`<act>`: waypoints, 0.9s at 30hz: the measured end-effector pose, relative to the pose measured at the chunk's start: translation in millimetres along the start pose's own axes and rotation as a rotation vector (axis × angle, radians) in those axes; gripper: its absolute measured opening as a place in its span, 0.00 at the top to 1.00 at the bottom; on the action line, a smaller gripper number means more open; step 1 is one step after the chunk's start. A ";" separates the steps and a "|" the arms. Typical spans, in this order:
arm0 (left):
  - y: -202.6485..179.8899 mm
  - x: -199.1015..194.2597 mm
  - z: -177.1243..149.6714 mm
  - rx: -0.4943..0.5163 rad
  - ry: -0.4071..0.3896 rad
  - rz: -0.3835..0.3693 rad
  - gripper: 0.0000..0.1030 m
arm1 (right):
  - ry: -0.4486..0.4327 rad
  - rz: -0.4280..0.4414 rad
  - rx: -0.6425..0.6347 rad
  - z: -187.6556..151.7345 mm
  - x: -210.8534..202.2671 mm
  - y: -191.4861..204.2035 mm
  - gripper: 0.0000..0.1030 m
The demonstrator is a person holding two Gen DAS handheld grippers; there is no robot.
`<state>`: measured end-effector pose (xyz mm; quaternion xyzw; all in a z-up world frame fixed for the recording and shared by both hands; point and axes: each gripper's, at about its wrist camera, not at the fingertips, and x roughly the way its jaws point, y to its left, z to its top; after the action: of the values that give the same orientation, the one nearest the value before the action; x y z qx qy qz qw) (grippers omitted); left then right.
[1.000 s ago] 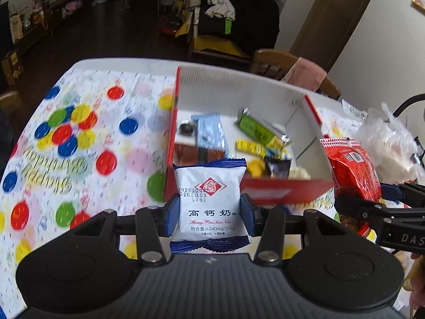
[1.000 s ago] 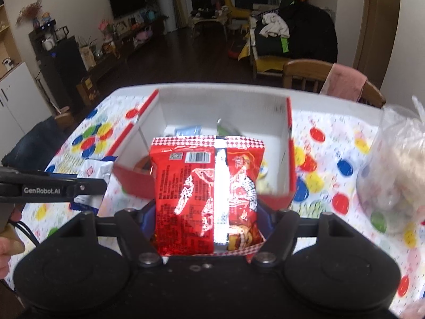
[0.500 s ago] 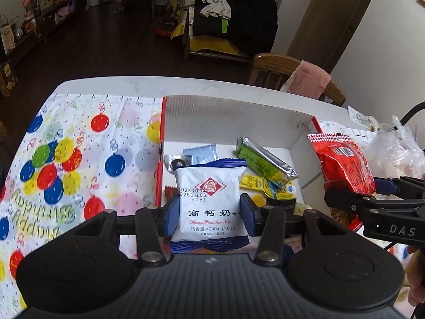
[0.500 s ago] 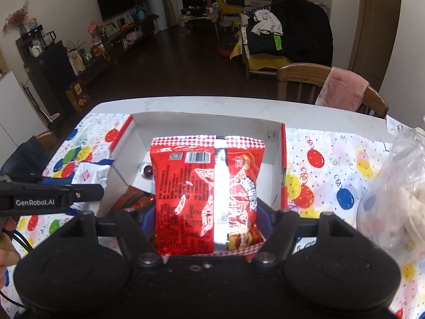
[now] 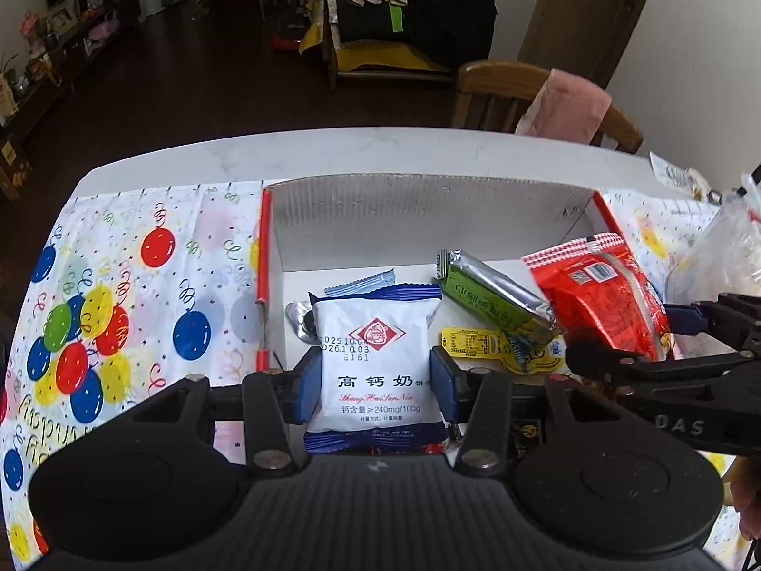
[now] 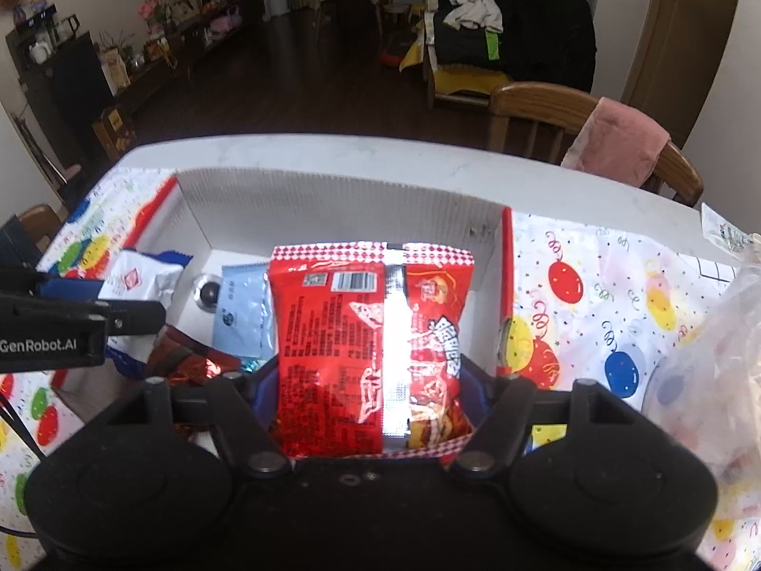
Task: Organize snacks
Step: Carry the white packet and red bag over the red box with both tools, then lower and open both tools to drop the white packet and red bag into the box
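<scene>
A: Moved in over the box (image 5: 428, 209) since a second back: both packets now above its inside instead of short of the near red wall, and a shade lower.

B: Agreed. Left gripper (image 5: 375, 390), jaws clamped on the white milk-biscuit packet (image 5: 375, 357) from both sides, blue pads pressing its edges. Right gripper (image 6: 371, 395), jaws likewise closed on the red snack bag (image 6: 366, 347), held upright, seam facing the lens.

A: Same bag seen from the left wrist too, hanging over the right half of the box. And inside already?

B: Green foil bar (image 5: 494, 300) lying slantwise, yellow sachet (image 5: 480, 345) just under it, pale blue sachet (image 6: 240, 314) toward the back, small round foil-wrapped sweet (image 6: 208, 291) beside that, plus a reddish-brown wrapper (image 6: 183, 361) near the front. Five or so pieces stowed, loosely scattered rather than lined up.

A: Left outside?

B: Clear plastic bag (image 6: 704, 361) off to the right on the balloon-print cloth (image 5: 142, 295), contents too hazy to name. Small paper item near the far right corner of the tabletop (image 5: 333, 152), unclear whether a snack.

A: So, a guess at progress?

B: Probably past the middle. Two packets held over the box, not yet released; lowering and letting go likely next, white one left side, red one right. Plastic bag possibly still to sort afterward. Tidying inside the box maybe still due.
</scene>
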<state>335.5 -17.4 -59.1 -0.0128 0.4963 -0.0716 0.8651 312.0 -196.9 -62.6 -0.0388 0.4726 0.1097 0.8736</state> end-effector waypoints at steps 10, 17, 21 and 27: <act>-9.7 23.9 1.2 0.041 0.050 0.022 0.54 | 0.040 -0.001 -0.052 -3.2 22.0 6.5 0.32; -10.9 37.4 -3.9 0.048 0.080 0.037 0.54 | 0.069 -0.020 -0.112 -4.1 32.5 13.0 0.31; -10.6 44.5 -7.5 0.054 0.096 0.052 0.54 | 0.084 -0.035 -0.137 -5.4 36.1 16.1 0.31; -11.4 49.0 -9.6 0.066 0.098 0.065 0.55 | 0.096 -0.050 -0.142 -6.1 41.2 17.1 0.31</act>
<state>350.4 -35.0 -104.9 0.0351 0.5357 -0.0604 0.8415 324.8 -174.9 -99.7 -0.1178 0.5037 0.1192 0.8474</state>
